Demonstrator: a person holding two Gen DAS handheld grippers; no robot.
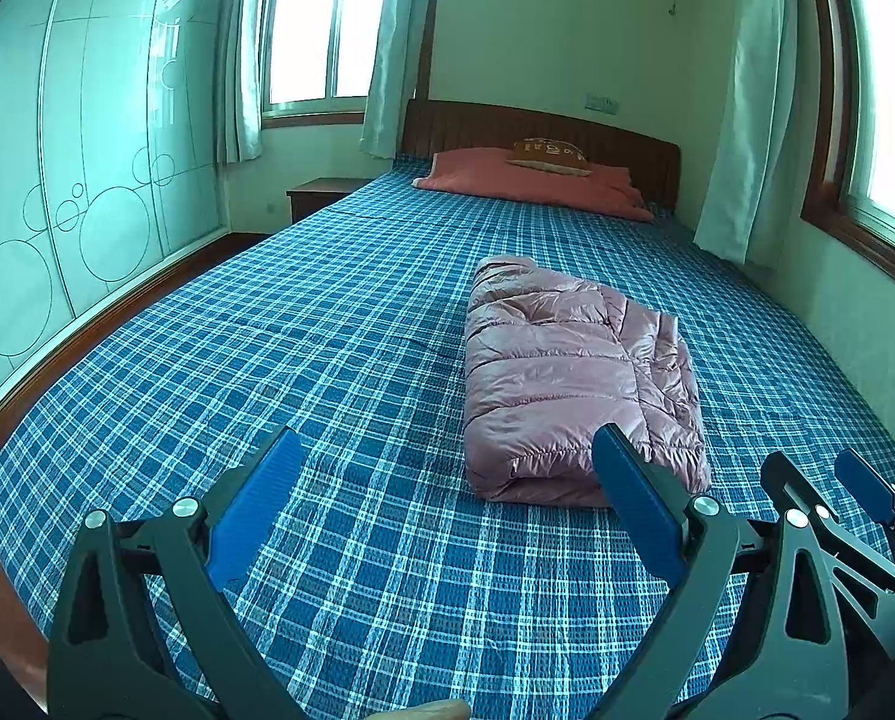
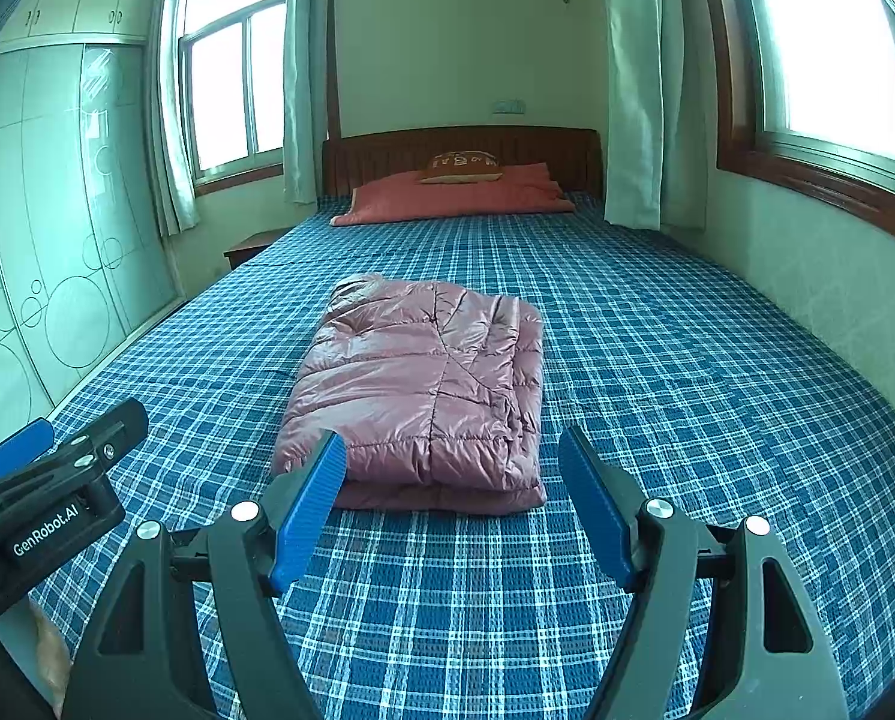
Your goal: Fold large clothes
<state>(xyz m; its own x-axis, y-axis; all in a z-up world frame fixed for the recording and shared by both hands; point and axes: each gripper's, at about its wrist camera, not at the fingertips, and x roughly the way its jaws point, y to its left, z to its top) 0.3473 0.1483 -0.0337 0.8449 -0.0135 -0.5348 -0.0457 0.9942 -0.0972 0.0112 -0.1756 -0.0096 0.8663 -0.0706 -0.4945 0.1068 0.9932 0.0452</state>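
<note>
A pink quilted puffer jacket (image 1: 573,378) lies folded into a compact bundle on the blue plaid bedsheet (image 1: 327,360). It also shows in the right wrist view (image 2: 423,390), straight ahead. My left gripper (image 1: 447,450) is open and empty, held above the sheet to the left of the jacket's near end. My right gripper (image 2: 452,450) is open and empty, just short of the jacket's near edge, not touching it. The right gripper shows at the left wrist view's right edge (image 1: 831,480). The left gripper shows at the right wrist view's left edge (image 2: 57,438).
A red pillow (image 2: 453,198) with a small brown cushion (image 2: 462,167) lies at the wooden headboard (image 2: 459,144). A glass-door wardrobe (image 1: 87,180) stands left of the bed, a nightstand (image 1: 321,195) at the far left corner. Curtained windows (image 2: 831,42) and a wall run along the right.
</note>
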